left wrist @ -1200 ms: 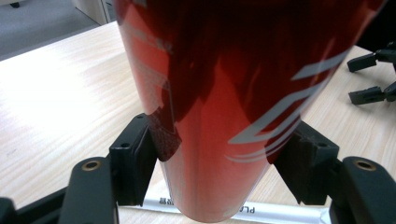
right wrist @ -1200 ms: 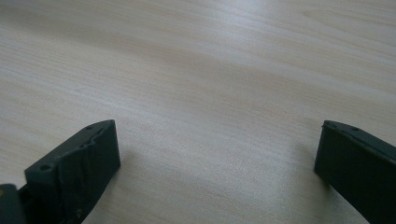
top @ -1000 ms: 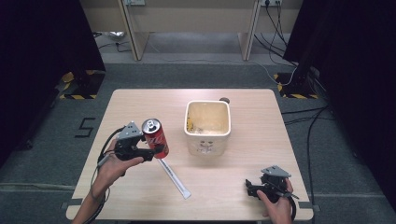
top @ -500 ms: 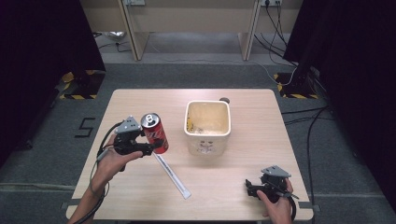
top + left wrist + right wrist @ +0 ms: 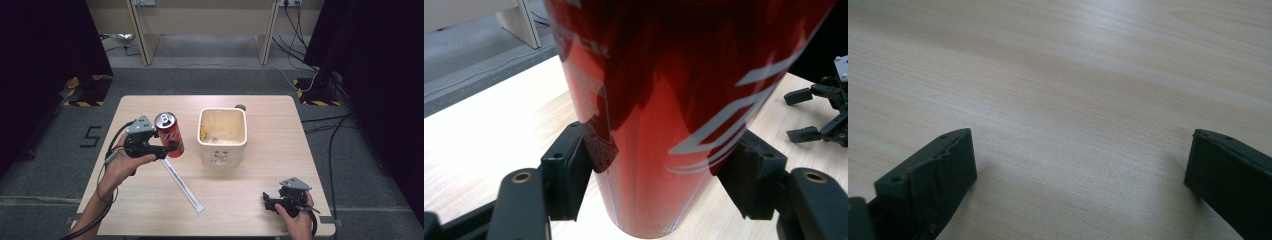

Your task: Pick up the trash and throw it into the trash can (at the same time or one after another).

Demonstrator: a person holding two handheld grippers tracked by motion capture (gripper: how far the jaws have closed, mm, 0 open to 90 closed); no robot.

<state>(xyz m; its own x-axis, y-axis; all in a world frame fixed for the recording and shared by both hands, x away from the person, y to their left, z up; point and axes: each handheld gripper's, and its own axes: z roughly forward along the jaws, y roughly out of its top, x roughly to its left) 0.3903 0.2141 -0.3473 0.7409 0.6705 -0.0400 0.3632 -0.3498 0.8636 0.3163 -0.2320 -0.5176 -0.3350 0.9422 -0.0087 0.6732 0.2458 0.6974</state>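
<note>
A red drinks can (image 5: 169, 134) hangs tilted above the left half of the wooden table (image 5: 260, 107), and my left gripper (image 5: 166, 149) is shut on its lower body. From the left gripper view the can (image 5: 659, 115) looms large between both pads (image 5: 569, 175), its base clear of the tabletop. My right gripper (image 5: 266, 203) rests near the table's front right edge, held by a hand. Its jaws stand wide apart in the right gripper view (image 5: 1080, 172) with bare wood between them.
A cream square bin (image 5: 222, 135) stands mid-table with scraps inside. A long white wrapped straw (image 5: 182, 185) lies diagonally in front of it. A small dark round thing (image 5: 240, 107) sits behind the bin. Cables and desk legs are on the floor beyond.
My left gripper has lifted the can higher off the table and a little toward the far side. The right gripper has stayed put.
</note>
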